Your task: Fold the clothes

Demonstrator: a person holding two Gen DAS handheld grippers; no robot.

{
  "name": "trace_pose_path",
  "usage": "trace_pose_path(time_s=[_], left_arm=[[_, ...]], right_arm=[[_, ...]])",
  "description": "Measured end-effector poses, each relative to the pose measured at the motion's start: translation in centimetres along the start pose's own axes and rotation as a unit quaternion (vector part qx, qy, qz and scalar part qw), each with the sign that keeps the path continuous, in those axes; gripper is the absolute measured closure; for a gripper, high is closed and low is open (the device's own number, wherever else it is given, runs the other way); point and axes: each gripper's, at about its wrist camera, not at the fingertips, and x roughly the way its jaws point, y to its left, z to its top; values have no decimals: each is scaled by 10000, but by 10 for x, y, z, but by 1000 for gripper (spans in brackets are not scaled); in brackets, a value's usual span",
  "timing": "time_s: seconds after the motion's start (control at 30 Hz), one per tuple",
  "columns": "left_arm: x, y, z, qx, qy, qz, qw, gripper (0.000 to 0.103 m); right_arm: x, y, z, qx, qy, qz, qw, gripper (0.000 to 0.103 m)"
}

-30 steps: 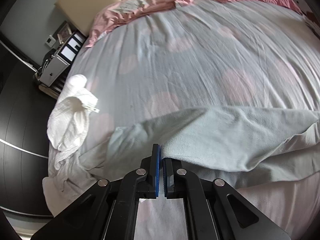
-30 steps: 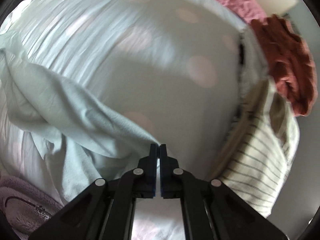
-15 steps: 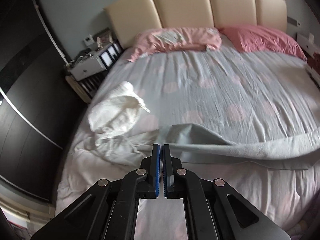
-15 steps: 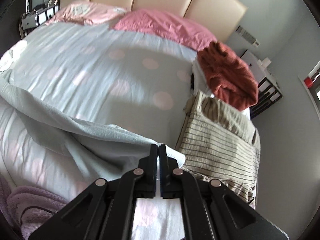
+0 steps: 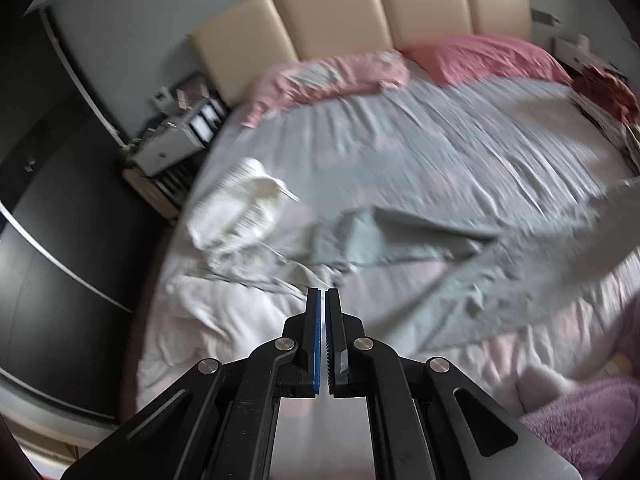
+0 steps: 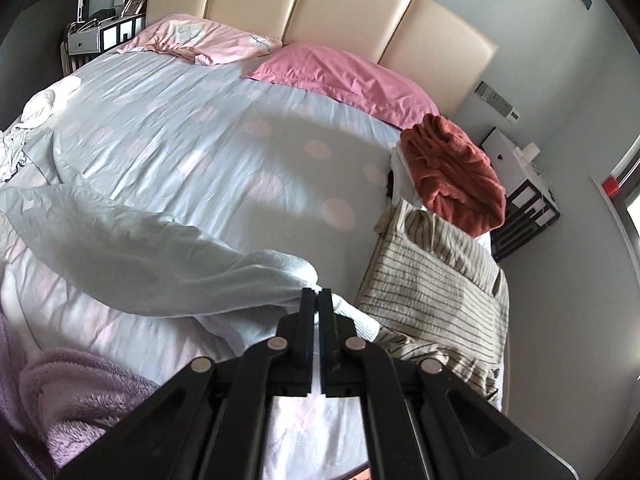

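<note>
No legible text, labels or brands.

**Bedroom with padded headboard**

Cream panelled headboard (image 6: 320,12) against pale grey-blue wall (image 6: 560,80). Wide bed (image 6: 224,148) under grey sheet with pink dots, two pink pillows (image 6: 340,76) at head. Dark wardrobe (image 5: 60,240) along one side; cluttered nightstands (image 6: 520,192) flanking bed. Soft daylight.

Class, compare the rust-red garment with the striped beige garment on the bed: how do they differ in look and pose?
The rust-red garment is plain and bunched in a heap; the striped beige garment carries thin dark lines and lies spread fairly flat. The red one sits nearer the headboard, the striped one nearer the camera. Both lie along the bed's right edge.
</note>
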Motion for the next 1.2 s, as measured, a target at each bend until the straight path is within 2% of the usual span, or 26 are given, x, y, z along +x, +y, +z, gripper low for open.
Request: trace_pose_path(time_s=[0.03,0.1,0.17,0.23,0.3,0.43,0.53,0.6,0.63,0.73,0.77,0.83,1.0,1.1,1.2], left_arm=[[8,-8,-5,132,82,-77,9998,98],[26,-25,-15,413,284,-147,9986,81],[39,-35,-28,681,365,-105,9970,48],[54,-40,-43,842,455,-145,9953,44],[76,-42,-59,922,683,-129,9933,44],[113,-48,-87,1314,1082,144,9853,44],[131,-53,-97,1560,1190,319,9800,44],[139,-51,-94,1515,1163,502,9803,44],[140,-49,-90,1440,1104,555,9818,47],[141,-45,-77,1197,947,618,9864,82],[141,-45,-72,1136,886,629,9876,90],[137,-45,-63,950,759,610,9907,96],[108,-23,-40,120,318,507,9981,98],[78,1,-27,-462,33,473,9978,98],[48,20,-15,-782,-195,517,9954,98]], right_arm=[[2,0,-1,15,22,3,10000,102],[7,-1,-2,62,77,7,10000,102],[12,-4,-3,174,140,44,9997,102],[17,-9,-5,325,214,106,9992,102],[23,-13,-5,467,306,172,9983,102],[32,-17,-4,662,482,269,9963,102],[37,-16,0,712,562,255,9956,102],[39,-14,2,709,596,242,9954,102],[40,-14,3,702,615,230,9954,102],[42,-13,5,683,681,159,9952,102],[42,-13,5,688,701,138,9951,102],[42,-13,4,691,722,91,9950,102],[35,-18,-3,696,647,31,9955,102],[28,-21,-7,679,563,7,9961,102],[20,-23,-9,679,442,-7,9967,102]])
